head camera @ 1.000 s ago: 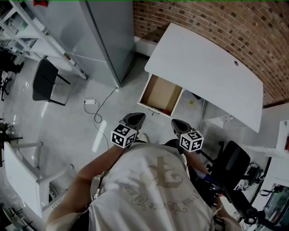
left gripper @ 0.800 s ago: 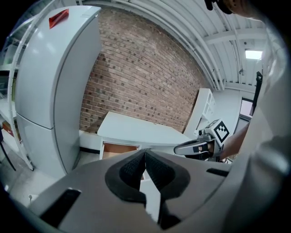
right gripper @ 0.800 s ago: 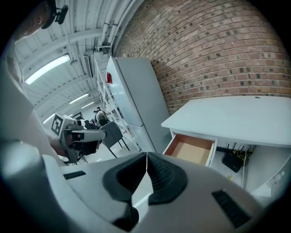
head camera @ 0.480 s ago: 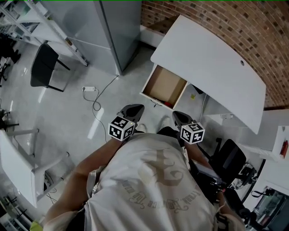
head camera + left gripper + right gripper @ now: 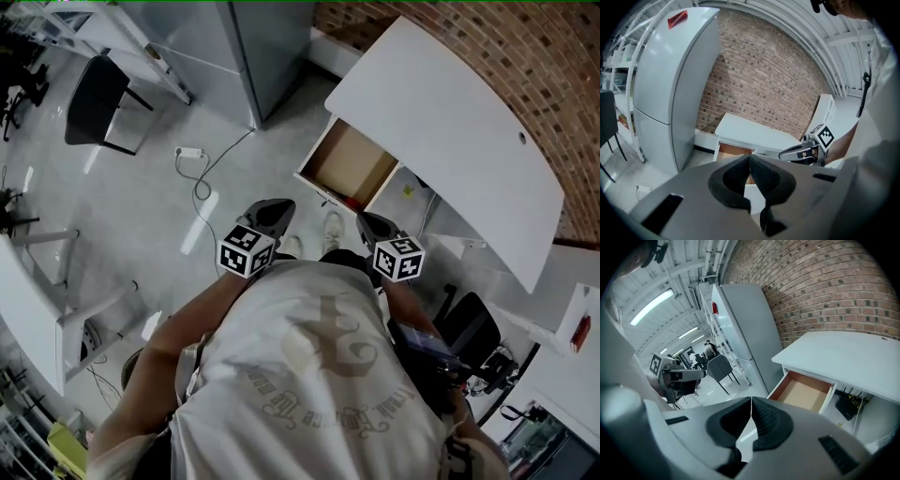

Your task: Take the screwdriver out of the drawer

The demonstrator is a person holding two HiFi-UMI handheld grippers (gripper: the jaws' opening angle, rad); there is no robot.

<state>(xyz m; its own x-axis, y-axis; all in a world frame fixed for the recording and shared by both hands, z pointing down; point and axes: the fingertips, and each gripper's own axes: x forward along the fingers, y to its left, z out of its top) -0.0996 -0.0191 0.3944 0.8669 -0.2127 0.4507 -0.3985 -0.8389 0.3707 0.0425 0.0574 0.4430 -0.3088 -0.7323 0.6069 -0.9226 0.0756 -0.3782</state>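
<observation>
Where the drawer (image 5: 352,161) stands pulled out from under the white desk (image 5: 450,122), its brown floor lies open to the head view, and a small red object (image 5: 350,200) rests against its front wall. It is too small to tell whether this is the screwdriver. Neither gripper view shows it inside the drawer (image 5: 804,392).

The left gripper (image 5: 275,210) and the right gripper (image 5: 367,224) are both held in front of the person's chest, well apart from the drawer and pointing towards it. In the left gripper view the pads of the left gripper (image 5: 750,158) meet at their tips with nothing between them. The right gripper (image 5: 751,401) is likewise closed and empty.

Each gripper view shows the other tool off to one side: the right gripper (image 5: 802,152) and the left gripper (image 5: 677,375).

A tall grey cabinet (image 5: 253,42) stands to the left of the desk, against the brick wall (image 5: 487,42). A white cable (image 5: 199,178) lies on the floor in front of it, and a black chair (image 5: 94,103) stands further left.
</observation>
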